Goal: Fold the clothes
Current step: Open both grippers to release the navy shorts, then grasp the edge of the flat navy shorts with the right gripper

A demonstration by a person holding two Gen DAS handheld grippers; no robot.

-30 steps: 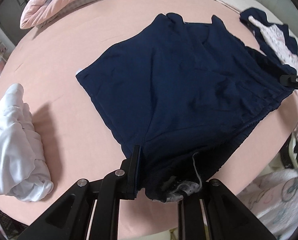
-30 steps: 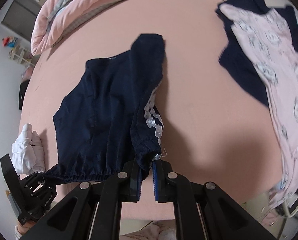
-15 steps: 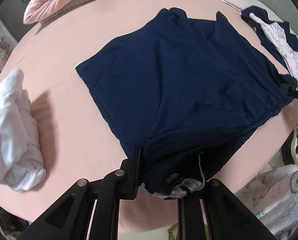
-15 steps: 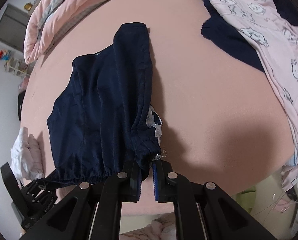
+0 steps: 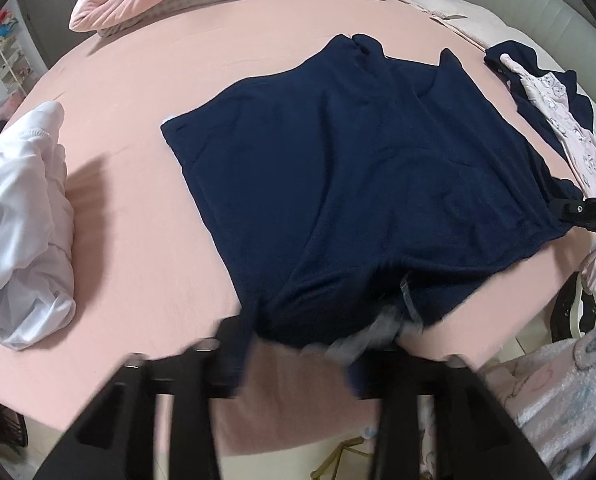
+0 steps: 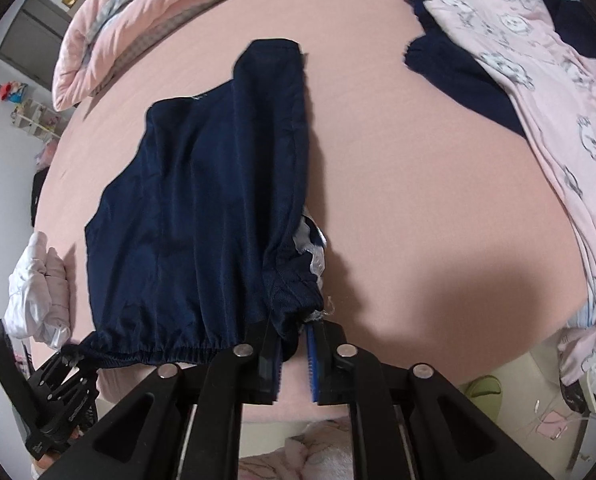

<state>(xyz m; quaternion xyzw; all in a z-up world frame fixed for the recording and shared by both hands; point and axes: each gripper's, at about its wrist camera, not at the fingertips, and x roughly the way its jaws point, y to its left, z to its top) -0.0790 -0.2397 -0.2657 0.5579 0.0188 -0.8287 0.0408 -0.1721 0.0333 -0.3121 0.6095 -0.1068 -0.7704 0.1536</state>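
Lying at frame centre on the pink bed sheet (image 5: 145, 128), the navy shorts (image 5: 358, 184) are being released: the left gripper (image 5: 298, 360) jaws are opening off the waistband; the right gripper (image 6: 293, 356) jaws are opening too, its left pad against the cloth.

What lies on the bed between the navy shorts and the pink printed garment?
Nothing: in the right wrist view, only bare pink sheet separates the navy shorts from the pink printed garment, which lies partly on another navy garment.
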